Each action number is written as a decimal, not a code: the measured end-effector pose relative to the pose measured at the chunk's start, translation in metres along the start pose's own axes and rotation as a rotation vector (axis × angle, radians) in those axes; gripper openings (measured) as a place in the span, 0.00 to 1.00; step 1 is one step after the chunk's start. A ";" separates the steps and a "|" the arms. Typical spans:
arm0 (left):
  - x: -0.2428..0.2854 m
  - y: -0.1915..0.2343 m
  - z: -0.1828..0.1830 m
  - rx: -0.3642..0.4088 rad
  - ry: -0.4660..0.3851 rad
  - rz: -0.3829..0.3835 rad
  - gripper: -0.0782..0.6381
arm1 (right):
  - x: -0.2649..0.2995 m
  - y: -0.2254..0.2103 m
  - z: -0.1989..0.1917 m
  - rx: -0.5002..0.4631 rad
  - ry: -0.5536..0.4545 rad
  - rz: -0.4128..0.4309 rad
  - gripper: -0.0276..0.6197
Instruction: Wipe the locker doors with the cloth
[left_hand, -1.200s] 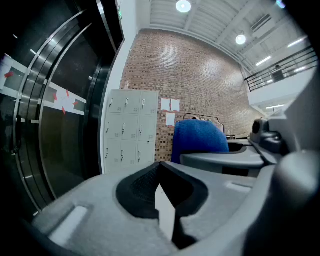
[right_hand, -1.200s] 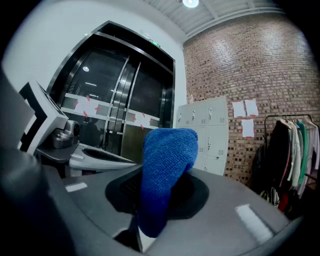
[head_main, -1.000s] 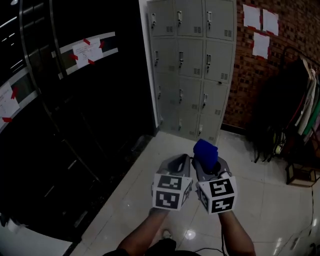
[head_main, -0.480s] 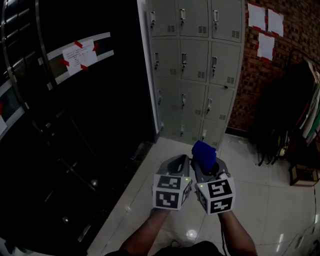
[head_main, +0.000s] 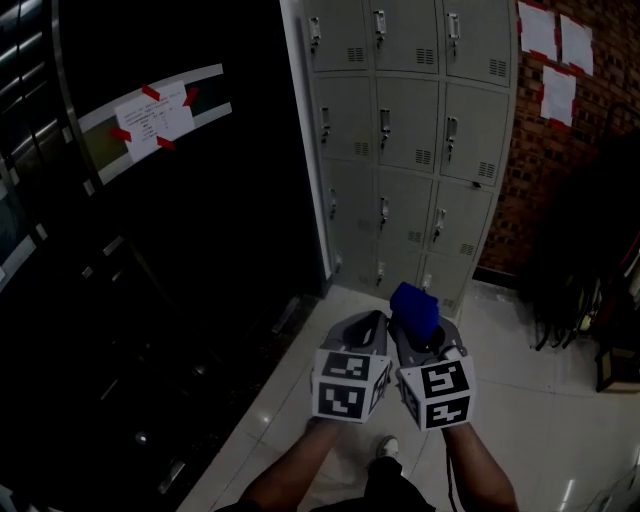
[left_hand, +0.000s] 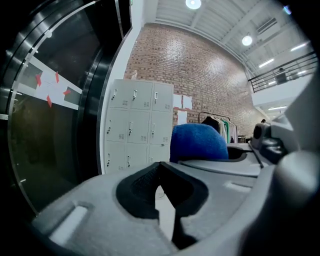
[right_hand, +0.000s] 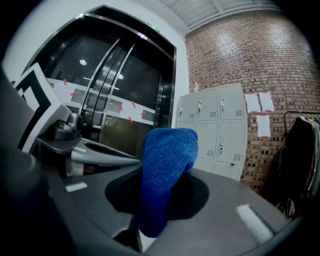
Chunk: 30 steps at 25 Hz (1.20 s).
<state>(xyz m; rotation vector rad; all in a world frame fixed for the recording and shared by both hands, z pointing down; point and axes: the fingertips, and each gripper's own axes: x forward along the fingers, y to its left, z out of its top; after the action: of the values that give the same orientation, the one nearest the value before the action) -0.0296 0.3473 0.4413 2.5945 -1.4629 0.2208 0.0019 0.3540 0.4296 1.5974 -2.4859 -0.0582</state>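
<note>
We clamp the blue cloth (head_main: 413, 308) bulging beyond our right gripper (head_main: 420, 337)'s fingers, ready for the locker doors (head_main: 410, 130); left gripper (head_main: 368, 328)'s fingers closed, empty.

Wears dark clothing (head_main: 372, 496) at the waist and a light shoe (head_main: 387, 447). Carries smooth grey moulded shells on the left gripper (head_main: 370, 320) and the right gripper (head_main: 410, 338). Bears a white cube (head_main: 347, 385) with black square markers on each. Shows black textured padding (left_hand: 135, 187) lining the hollow behind the jaws.
</note>
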 end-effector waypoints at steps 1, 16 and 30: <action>0.014 0.007 0.005 0.003 0.001 0.003 0.11 | 0.013 -0.011 0.002 -0.002 -0.002 -0.002 0.17; 0.236 0.080 0.096 0.028 -0.032 0.051 0.11 | 0.207 -0.167 0.050 -0.020 -0.061 0.047 0.17; 0.365 0.149 0.139 0.045 -0.057 -0.011 0.11 | 0.342 -0.231 0.063 -0.017 -0.055 0.015 0.17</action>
<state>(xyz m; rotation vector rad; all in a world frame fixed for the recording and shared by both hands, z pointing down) 0.0371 -0.0618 0.3885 2.6650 -1.4790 0.1822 0.0606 -0.0566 0.3827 1.5911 -2.5314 -0.1219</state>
